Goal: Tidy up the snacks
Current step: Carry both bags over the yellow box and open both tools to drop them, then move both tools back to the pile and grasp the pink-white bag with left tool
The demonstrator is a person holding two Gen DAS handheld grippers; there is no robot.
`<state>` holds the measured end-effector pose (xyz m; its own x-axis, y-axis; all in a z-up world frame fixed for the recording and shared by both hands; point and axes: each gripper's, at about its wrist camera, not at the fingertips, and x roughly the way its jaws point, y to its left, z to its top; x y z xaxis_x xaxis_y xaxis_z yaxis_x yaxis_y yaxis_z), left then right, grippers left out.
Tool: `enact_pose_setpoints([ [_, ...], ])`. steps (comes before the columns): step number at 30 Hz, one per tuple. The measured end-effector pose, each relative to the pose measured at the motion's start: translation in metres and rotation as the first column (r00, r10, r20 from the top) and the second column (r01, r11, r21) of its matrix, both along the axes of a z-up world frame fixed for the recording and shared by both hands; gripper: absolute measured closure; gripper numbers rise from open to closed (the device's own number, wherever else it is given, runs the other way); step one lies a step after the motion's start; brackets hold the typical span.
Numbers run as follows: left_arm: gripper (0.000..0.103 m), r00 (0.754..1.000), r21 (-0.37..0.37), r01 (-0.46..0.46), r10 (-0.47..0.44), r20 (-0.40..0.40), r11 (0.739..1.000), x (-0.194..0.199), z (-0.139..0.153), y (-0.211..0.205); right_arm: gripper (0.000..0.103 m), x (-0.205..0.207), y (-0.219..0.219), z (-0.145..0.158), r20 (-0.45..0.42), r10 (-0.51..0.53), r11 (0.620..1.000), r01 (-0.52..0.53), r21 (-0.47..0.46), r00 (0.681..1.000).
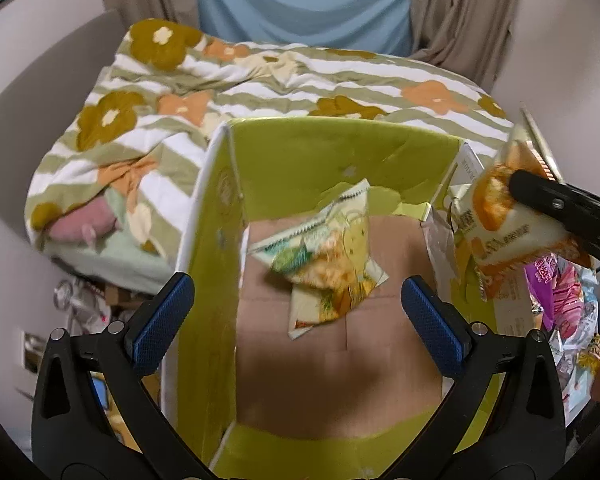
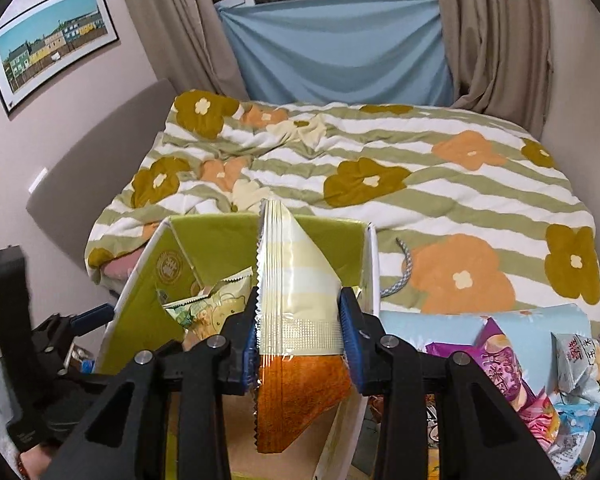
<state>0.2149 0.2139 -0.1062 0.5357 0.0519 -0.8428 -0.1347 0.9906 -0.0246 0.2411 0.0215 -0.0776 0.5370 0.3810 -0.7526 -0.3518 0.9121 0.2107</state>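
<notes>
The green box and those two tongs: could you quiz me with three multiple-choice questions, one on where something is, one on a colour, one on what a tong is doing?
1. Where does the yellow-green snack packet lie?
A. On the bed
B. Inside the green box
C. In the left tongs

2. What colour is the lower part of the packet in the right tongs?
A. Orange
B. Purple
C. Black

3. How are the left tongs?
A. Shut on a packet
B. Open and holding nothing
C. Out of sight

Answers:
1. B, it rests on the brown floor of the box.
2. A, the orange and cream packet turns orange below the pads.
3. B, both blue pads stand wide apart above the box.
</notes>
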Motion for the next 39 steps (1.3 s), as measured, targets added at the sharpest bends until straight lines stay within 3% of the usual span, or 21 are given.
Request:
enact_pose_setpoints([
  [11,0.000,0.999,0.017,-0.045,0.045,-0.018,0.999,-0.011,-0.008,0.002,0.068,0.035,0.017,-0.034,-0.067,0.040,0.999,-0.041,-0.008,0.997],
  [13,0.000,0.998,0.013,-0.053,0.054,-0.026,0.998,-0.009,-0.009,0.003,0.062,0.040,0.020,-0.038,-0.075,0.050,0.999,-0.050,-0.008,0.996],
  [14,0.000,0.998,0.010,-0.056,0.056,-0.027,0.998,-0.009,-0.010,0.003,0.057,0.041,0.021,-0.039,-0.071,0.054,0.999,-0.054,-0.008,0.996],
  [16,0.000,0.998,0.009,-0.058,0.058,-0.031,0.998,-0.010,-0.012,0.002,0.036,0.042,0.020,-0.037,-0.061,0.055,0.998,-0.055,-0.003,0.997],
  [17,0.000,0.998,0.008,-0.057,0.057,-0.034,0.998,-0.010,-0.012,0.003,0.008,0.041,0.020,-0.036,-0.059,0.059,0.998,-0.059,0.009,0.997],
  [18,0.000,0.998,0.008,-0.055,0.056,-0.036,0.998,-0.011,-0.012,0.003,0.000,0.038,0.016,-0.034,-0.044,0.061,0.997,-0.059,0.040,0.997],
  [20,0.000,0.998,0.011,-0.052,0.052,-0.037,0.999,-0.013,-0.012,0.002,0.000,0.032,0.010,-0.029,-0.011,0.050,0.996,-0.049,0.073,0.999],
  [26,0.000,0.999,0.014,-0.042,0.042,-0.017,0.999,-0.019,-0.001,0.000,0.000,0.019,0.005,-0.019,0.007,0.049,0.997,-0.049,0.051,0.999],
  [34,0.000,0.999,0.035,-0.013,0.011,0.048,0.999,-0.040,0.036,-0.011,0.000,-0.015,-0.013,0.018,0.060,0.017,0.997,-0.021,0.068,0.998],
  [39,0.000,0.995,0.038,0.051,-0.054,0.089,0.998,-0.058,0.058,-0.026,0.000,-0.049,-0.030,0.042,0.090,-0.030,0.998,0.025,0.060,0.995],
])
